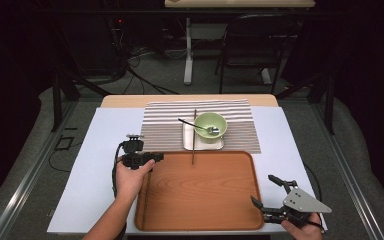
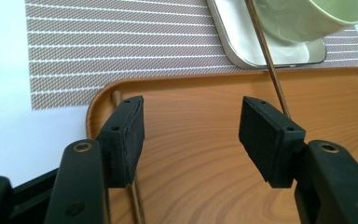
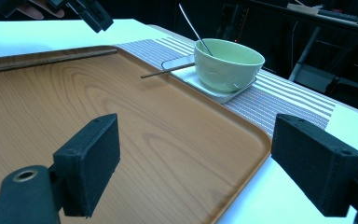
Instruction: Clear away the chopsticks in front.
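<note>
Left of frame centre, the left tool hangs released over the wooden tray's corner beside a chopstick; lower right, the right tool stands released.

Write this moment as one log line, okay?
left gripper: open, over wooden tray | right gripper: open, empty | chopstick: across plate and tray rim

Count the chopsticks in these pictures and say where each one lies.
2. One chopstick leans from the white plate onto the wooden tray. The other chopstick lies inside the tray along its left edge, below the open left gripper.
</note>
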`<move>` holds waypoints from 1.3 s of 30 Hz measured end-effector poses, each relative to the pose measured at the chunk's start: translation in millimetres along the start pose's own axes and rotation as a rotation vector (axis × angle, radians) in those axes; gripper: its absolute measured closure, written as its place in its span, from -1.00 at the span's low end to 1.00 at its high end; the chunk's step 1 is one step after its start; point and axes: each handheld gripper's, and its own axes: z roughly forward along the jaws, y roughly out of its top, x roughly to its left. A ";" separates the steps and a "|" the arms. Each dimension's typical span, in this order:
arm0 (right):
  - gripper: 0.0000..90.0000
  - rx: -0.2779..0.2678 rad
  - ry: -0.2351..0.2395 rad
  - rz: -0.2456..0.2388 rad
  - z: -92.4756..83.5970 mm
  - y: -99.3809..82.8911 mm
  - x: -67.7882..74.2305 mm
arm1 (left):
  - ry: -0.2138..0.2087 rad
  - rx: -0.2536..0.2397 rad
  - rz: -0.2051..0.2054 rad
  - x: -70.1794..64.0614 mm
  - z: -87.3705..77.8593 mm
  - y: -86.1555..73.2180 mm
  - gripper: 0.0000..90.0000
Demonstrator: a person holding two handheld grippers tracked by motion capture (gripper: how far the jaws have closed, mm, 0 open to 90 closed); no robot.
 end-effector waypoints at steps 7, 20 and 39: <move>-0.66 0.000 0.000 0.002 -0.3 0.0 -0.1 | -0.007 -0.011 0.059 -10.2 9.5 13.6 -0.08; -0.66 0.000 0.000 0.001 -0.6 -0.1 -0.2 | 0.002 0.007 0.190 -37.1 35.2 35.1 0.02; -0.66 0.000 0.002 -0.001 -0.8 -0.1 -0.4 | -0.012 0.025 0.194 -50.4 71.0 49.3 0.10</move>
